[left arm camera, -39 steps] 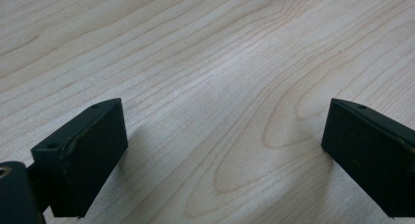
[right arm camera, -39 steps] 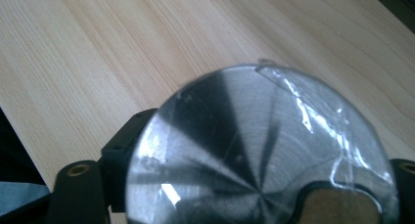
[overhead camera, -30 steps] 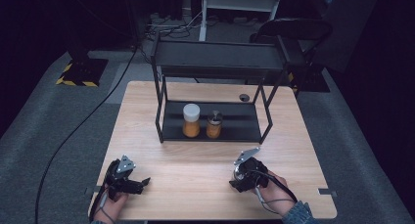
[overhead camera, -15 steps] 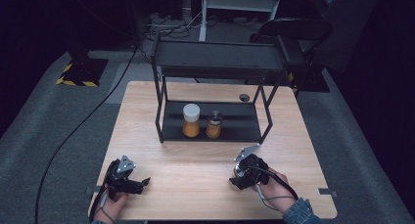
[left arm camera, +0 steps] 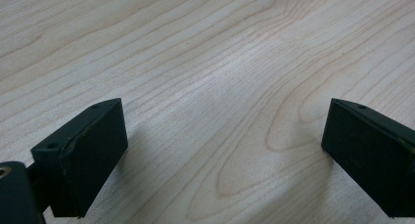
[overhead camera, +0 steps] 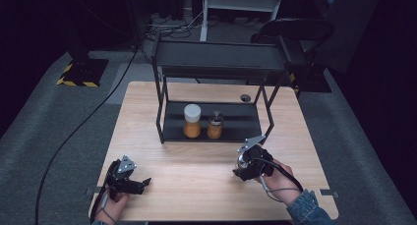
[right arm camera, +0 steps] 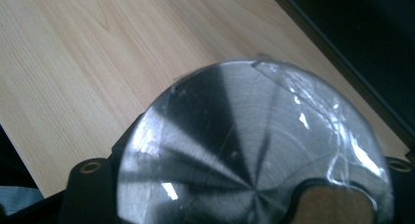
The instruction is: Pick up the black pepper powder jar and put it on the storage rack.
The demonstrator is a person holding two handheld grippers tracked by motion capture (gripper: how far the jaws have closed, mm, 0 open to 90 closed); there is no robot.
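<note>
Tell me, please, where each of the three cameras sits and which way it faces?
High view: above the person's side, looking forward and down on the table, rack, both hands and grippers.
Left gripper view: rides the left gripper, facing bare tabletop between open jaws.
Right gripper view: rides the right gripper, shut on a round metal lid.
Shared: the wooden table.

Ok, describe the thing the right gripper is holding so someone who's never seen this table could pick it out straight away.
Start at the black two-tier rack at the back of the wooden table. In front of its right leg, the right gripper is shut on a jar with a round brushed-metal lid under torn clear film. The two orange-filled jars stand on the rack's lower shelf; this one is in a gripper.
</note>
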